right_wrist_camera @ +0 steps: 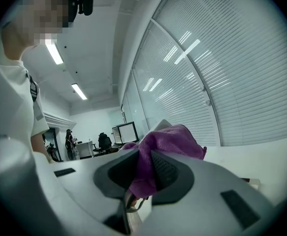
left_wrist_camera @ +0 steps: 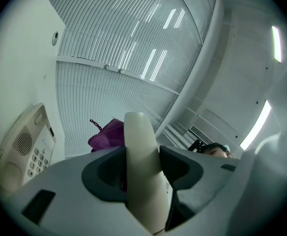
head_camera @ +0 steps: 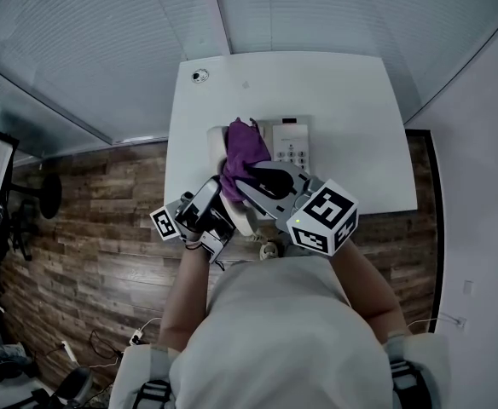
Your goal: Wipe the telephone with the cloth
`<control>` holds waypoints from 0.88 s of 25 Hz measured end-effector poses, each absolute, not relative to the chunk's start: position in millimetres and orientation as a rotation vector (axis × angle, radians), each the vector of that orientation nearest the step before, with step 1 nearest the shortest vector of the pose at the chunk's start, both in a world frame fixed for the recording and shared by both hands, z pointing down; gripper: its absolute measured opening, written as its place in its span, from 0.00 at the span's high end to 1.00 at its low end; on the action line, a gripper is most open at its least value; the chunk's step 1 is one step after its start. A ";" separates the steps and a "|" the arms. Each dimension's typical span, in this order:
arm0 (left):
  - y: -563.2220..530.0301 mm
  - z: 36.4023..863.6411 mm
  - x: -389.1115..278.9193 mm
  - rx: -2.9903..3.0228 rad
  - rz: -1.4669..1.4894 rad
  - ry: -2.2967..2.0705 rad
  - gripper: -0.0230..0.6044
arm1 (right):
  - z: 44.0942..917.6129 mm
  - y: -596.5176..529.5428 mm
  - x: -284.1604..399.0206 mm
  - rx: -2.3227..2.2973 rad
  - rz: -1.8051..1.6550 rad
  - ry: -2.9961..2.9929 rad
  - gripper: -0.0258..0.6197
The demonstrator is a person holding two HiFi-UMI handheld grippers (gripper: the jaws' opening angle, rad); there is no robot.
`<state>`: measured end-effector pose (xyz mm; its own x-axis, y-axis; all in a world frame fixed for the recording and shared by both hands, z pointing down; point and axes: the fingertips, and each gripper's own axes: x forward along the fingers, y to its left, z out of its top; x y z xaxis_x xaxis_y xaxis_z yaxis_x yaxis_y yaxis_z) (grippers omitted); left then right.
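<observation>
On the white table [head_camera: 343, 109] sits the cream telephone base [head_camera: 292, 147] with its keypad, seen again at the left edge of the left gripper view [left_wrist_camera: 29, 151]. My left gripper [head_camera: 219, 207] [left_wrist_camera: 142, 156] is shut on the cream handset [head_camera: 216, 146] [left_wrist_camera: 142, 171], which it holds lifted off the base and tilted upward. My right gripper [head_camera: 262, 181] [right_wrist_camera: 144, 168] is shut on the purple cloth [head_camera: 245, 153] [right_wrist_camera: 175, 140]. The cloth lies bunched against the handset's upper part and also shows behind the handset [left_wrist_camera: 109, 134].
A round cable grommet [head_camera: 200, 76] sits at the table's far left corner. Window blinds [head_camera: 104, 49] run behind the table, and wood flooring [head_camera: 87, 228] lies to its left. A phone cord [head_camera: 270, 247] hangs at the near table edge. The person stands close to that edge.
</observation>
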<state>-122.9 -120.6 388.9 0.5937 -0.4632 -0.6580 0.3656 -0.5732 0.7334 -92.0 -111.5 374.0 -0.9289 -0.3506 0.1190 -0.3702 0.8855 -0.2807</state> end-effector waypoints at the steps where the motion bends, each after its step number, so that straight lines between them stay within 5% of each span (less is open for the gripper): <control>1: -121.5 388.3 -123.5 1.881 -1.112 -0.083 0.60 | 374.4 -110.5 -91.8 0.561 0.464 -2.986 0.83; 22: -143.2 394.7 -153.4 1.813 -1.235 -0.217 0.61 | 392.2 -82.1 -99.3 0.374 0.470 -2.936 0.83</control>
<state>-153.4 -143.2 394.7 0.4852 -0.5800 -0.6543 0.3227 -0.5767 0.7505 -99.3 -82.1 392.2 -0.9586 -0.2207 0.1801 -0.2659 0.9201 -0.2877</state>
